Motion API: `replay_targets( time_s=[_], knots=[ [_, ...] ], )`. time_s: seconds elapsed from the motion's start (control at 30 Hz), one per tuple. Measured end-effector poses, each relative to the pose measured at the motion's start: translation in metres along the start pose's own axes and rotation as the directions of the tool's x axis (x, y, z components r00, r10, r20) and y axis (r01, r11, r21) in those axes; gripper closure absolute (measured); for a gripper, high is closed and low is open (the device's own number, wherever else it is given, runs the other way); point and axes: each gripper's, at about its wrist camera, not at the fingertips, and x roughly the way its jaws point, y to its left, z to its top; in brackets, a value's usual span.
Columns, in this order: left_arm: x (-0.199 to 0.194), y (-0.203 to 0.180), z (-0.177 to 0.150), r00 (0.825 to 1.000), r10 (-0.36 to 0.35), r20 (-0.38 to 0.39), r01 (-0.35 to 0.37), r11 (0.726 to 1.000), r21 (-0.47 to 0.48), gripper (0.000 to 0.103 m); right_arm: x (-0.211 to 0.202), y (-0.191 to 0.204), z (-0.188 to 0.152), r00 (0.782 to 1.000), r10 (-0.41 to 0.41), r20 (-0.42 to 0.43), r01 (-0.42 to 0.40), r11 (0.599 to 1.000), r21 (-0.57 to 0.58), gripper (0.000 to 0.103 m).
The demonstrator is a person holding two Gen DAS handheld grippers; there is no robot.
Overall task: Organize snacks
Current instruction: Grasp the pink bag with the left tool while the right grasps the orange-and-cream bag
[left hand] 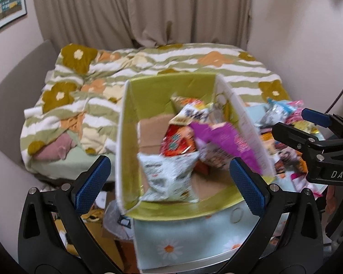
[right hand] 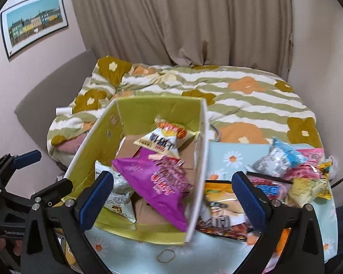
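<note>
Sorting stage: partway through, judged from the split between packets in the box and packets outside it.
Box [right hand: 201, 159]: open-topped cardboard, green-lined, standing on the daisy-print table [right hand: 228, 157] in front of the bed [right hand: 251, 105].
Already inside: purple bag [right hand: 157, 182] lying across the middle; white packet [left hand: 169, 178] slumped at the near wall; red packet [left hand: 178, 141] under the purple one; white-and-orange bag [right hand: 162, 141] toward the far wall.
Room left in box: bare cardboard floor visible on the left half, so space for more.
Still outside: loose pile [right hand: 292, 173] on the table to the right of the box, with a silver-and-blue pouch [right hand: 279, 159], pink wrappers and a yellow packet among them; flat orange-and-red packet [right hand: 224, 212] just beside the box's right wall.
Left gripper [left hand: 171, 182]: jaws spread wide, nothing between the pads, hovering over the near edge of the box.
Right gripper [right hand: 171, 198]: jaws at full spread, holding nothing, poised above the box's right wall with the flat packet below its right finger.
Also noted: rubber band [right hand: 166, 256] loose on the table in front of the box.
Remaining work: outside pile to be moved into the box; likely half or more of the job outstanding.
Sharpness: both views blurred; packet labels unreadable.
</note>
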Motion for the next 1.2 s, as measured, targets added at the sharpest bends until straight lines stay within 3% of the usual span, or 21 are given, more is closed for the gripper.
replay_targets(
  time_s=[0.33, 0.47, 0.6, 0.8, 1.03, 1.2],
  knots=[
    [-0.008, -0.089, 0.011, 0.998, -0.06, 0.021, 0.058, 0.996, 0.064, 0.0, -0.059, -0.092, 0.0, 0.998, -0.059, -0.006, 0.06, 0.997, 0.044, 0.0],
    [-0.006, -0.135, 0.01, 0.995, -0.101, -0.004, 0.101, 0.994, 0.05, 0.0, -0.079, -0.137, -0.009, 0.995, -0.098, -0.011, 0.098, 0.994, 0.043, 0.0],
    [0.002, -0.18, 0.003, 0.989, -0.141, -0.051, 0.143, 0.989, 0.039, 0.0, -0.087, -0.182, -0.022, 0.995, -0.072, -0.061, 0.076, 0.995, 0.06, 0.0],
    [0.027, -0.247, -0.026, 0.976, -0.165, -0.14, 0.17, 0.985, 0.022, 0.0, -0.073, -0.243, -0.047, 0.99, 0.0, -0.14, 0.013, 0.996, 0.091, 0.0],
    [0.075, -0.309, -0.077, 0.935, -0.224, -0.275, 0.223, 0.974, -0.036, 0.0, -0.031, -0.289, -0.076, 0.967, 0.087, -0.241, -0.061, 0.992, 0.111, 0.0],
    [0.098, -0.328, -0.102, 0.917, -0.249, -0.312, 0.236, 0.968, -0.08, 0.0, -0.006, -0.303, -0.087, 0.95, 0.147, -0.276, -0.111, 0.983, 0.143, 0.0]
  ],
)
